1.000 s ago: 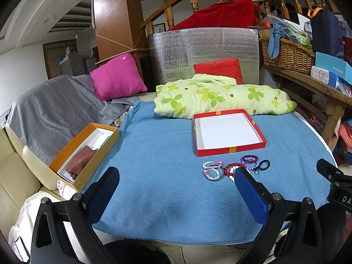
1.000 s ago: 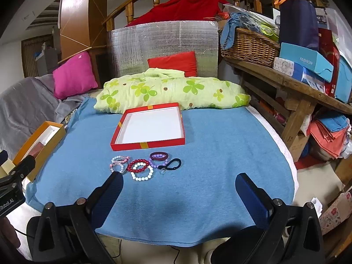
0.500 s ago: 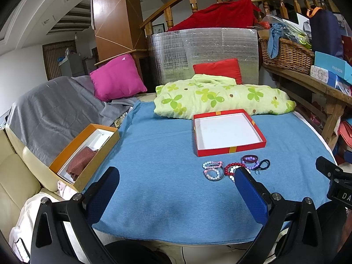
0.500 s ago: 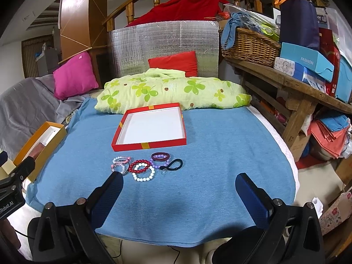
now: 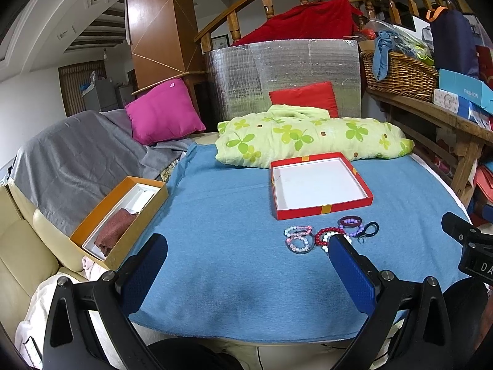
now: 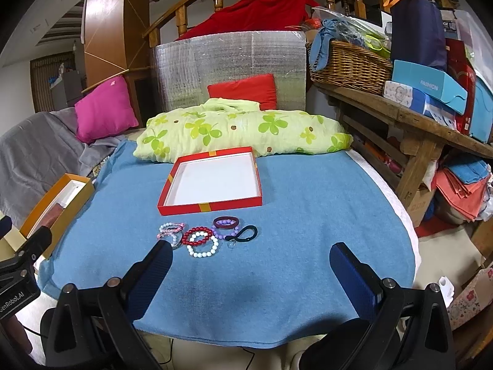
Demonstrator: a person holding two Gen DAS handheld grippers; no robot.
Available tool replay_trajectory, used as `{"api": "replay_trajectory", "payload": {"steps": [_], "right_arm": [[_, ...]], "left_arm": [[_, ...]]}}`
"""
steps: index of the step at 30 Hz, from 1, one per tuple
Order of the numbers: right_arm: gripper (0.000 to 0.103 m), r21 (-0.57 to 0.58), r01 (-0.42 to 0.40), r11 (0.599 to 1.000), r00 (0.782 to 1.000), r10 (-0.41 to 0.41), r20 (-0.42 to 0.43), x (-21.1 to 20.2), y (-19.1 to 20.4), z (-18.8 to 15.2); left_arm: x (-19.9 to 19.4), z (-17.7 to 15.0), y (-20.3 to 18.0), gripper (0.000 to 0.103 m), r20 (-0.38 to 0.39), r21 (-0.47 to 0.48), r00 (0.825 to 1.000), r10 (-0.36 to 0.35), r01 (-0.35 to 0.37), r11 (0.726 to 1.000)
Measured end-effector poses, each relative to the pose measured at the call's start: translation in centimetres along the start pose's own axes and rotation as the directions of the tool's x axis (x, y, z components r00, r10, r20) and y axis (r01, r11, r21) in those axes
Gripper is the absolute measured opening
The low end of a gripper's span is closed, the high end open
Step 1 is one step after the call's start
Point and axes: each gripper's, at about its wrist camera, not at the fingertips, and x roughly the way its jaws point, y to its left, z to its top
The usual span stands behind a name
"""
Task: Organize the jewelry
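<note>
Several bead bracelets lie in a cluster on the blue cloth: pink ones, a red one, a white one, a purple one, and a black clasp. Just behind them sits an empty red tray with a white floor. My left gripper is open and empty, near the table's front edge, left of the cluster. My right gripper is open and empty, just in front of the cluster.
An orange box with a brown cloth stands at the table's left edge. A green clover blanket lies behind the tray. A wooden bench with a basket and boxes stands on the right.
Both grippers have edged slightly forward toward the bracelets. Nothing was taken hold of, and the jaws stay open.
</note>
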Motion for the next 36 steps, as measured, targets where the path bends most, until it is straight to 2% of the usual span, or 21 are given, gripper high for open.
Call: {"api": "replay_trajectory", "payload": {"steps": [15,25,30,32,35,36], "right_arm": [[0.103,-0.003,-0.002,1.0,1.0,0.002,-0.005,0.5,0.1,0.3],[0.103,-0.01,-0.003,1.0,1.0,0.002,-0.008,2.4,0.4,0.9],[0.103,-0.005,-0.041,0.999,0.999,0.041,-0.013,4.7,-0.4,1.0],[0.103,-0.004,-0.094,0.996,0.995,0.094,-0.033,6.5,-1.4,0.9],[0.101,0.014,-0.155,0.988,0.986,0.155,-0.068,9.7,-3.2,0.4],[0.097,0.017,-0.169,0.985,0.982,0.17,-0.083,10.9,-3.8,0.3]], "left_arm": [[0.7,0.0,-0.3,0.103,-0.012,0.009,1.0,0.007,-0.007,1.0],[3.1,0.1,-0.5,0.103,-0.043,0.009,0.999,0.009,-0.009,1.0],[6.2,-0.2,-0.8,0.103,-0.07,0.018,0.997,-0.036,0.037,0.999],[8.2,-0.6,-0.9,0.103,-0.089,0.018,0.994,-0.071,0.072,0.997],[12.2,-1.3,-1.0,0.103,-0.145,0.021,0.98,-0.135,0.139,0.99],[13.6,-1.6,-1.1,0.103,-0.174,0.022,0.973,-0.151,0.157,0.987]]}}
